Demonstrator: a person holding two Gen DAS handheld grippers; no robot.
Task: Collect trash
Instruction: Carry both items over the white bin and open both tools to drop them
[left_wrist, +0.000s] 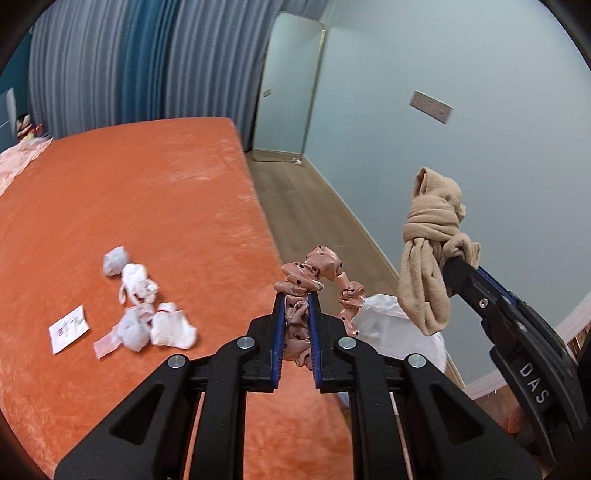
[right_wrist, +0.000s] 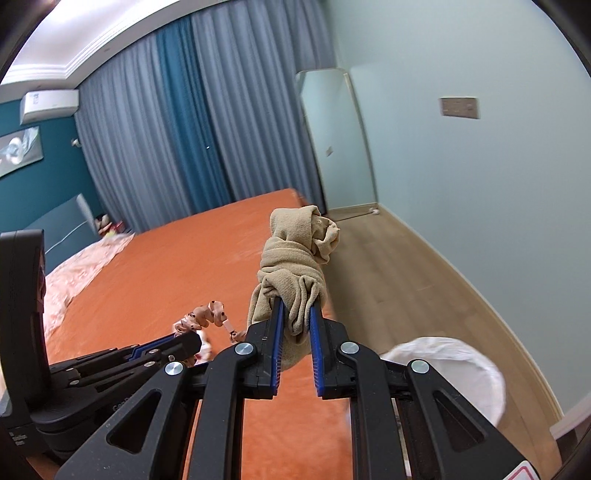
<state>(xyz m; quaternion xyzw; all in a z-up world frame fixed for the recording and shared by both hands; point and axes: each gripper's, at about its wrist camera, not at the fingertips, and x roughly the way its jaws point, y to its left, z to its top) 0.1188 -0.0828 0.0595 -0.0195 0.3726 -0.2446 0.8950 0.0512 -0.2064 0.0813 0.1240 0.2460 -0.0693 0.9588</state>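
Observation:
My left gripper is shut on a pink dotted scrunchie and holds it above the right edge of the orange bed. My right gripper is shut on a knotted tan stocking and holds it in the air; the stocking also shows in the left wrist view. A white-lined trash bin stands on the floor beside the bed, below and right of both grippers. On the bed left of my left gripper lie crumpled tissues and white socks and a paper slip.
A wooden floor strip runs between the bed and the pale wall. A tall mirror leans at the far end. Grey and blue curtains hang behind the bed. A pink quilt lies at the bed's left.

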